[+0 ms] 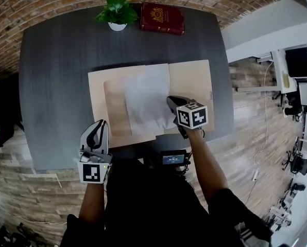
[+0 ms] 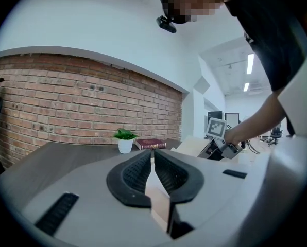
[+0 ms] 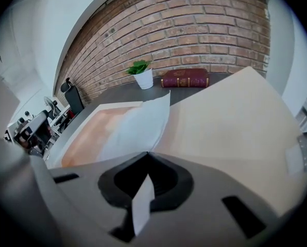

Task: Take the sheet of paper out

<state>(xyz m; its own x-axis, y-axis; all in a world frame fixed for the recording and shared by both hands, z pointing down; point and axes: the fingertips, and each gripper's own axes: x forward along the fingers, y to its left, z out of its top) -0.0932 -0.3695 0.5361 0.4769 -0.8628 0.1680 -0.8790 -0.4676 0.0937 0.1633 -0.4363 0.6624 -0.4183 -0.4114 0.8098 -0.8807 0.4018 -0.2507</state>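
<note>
The right gripper (image 1: 170,101) is clamped on the near right corner of the sheet of paper (image 1: 146,99), which lies across the open tan folder (image 1: 192,81) on the dark table (image 1: 55,86). The left gripper (image 1: 98,125) is pinched on the folder's near left corner. A potted plant (image 1: 116,12) and a red book (image 1: 162,18) sit well apart at the table's far edge.

1 each: sheet (image 1: 148,99), folder (image 1: 192,78), book (image 1: 162,18), plant (image 1: 117,10)

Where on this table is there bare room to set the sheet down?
Widest bare patch: table left of the tan folder. A band lies between folder and plant and red book. Crowded near edge: left gripper, right gripper, sheet of paper.
</note>
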